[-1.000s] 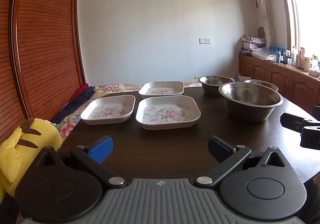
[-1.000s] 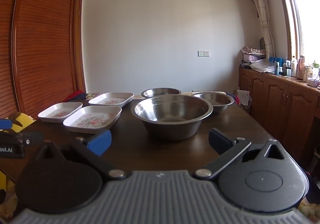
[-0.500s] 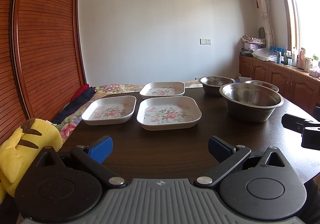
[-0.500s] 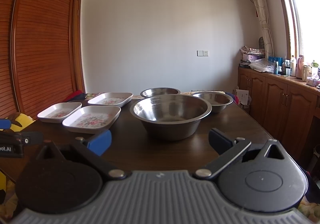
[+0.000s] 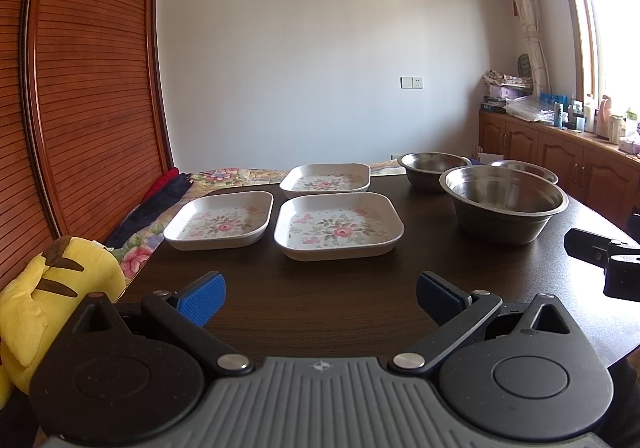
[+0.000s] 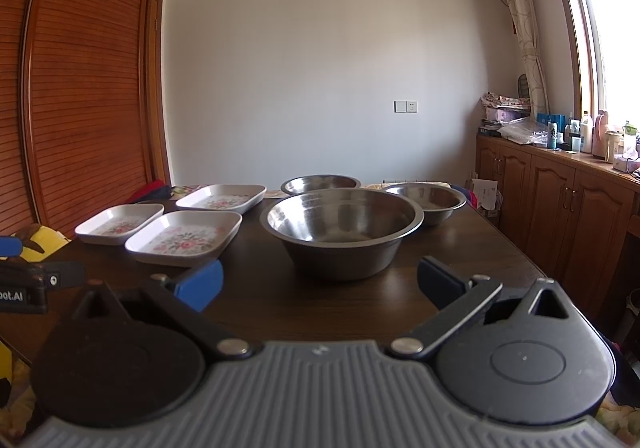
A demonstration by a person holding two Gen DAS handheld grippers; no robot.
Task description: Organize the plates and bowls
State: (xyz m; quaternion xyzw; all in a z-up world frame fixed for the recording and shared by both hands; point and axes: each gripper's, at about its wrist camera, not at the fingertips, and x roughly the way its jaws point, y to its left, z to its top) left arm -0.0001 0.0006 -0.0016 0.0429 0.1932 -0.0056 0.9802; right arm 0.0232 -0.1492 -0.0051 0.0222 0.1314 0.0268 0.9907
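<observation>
At 12 o'clock of the right gripper (image 6: 320, 282), jaws wide and empty, sits the large steel bowl (image 6: 342, 232) on the counter (image 6: 460, 244): likely stiff, slick; pinch its rim. The left gripper (image 5: 320, 298), equally wide, faces the nearest floral plate (image 5: 338, 226), probably light; grip its raised edge.

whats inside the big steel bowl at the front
Nothing shows inside the big steel bowl: the right wrist view takes in bare, shiny metal walls and most of the floor. The near rim hides the strip of floor closest to the camera, so that part cannot be checked.
</observation>
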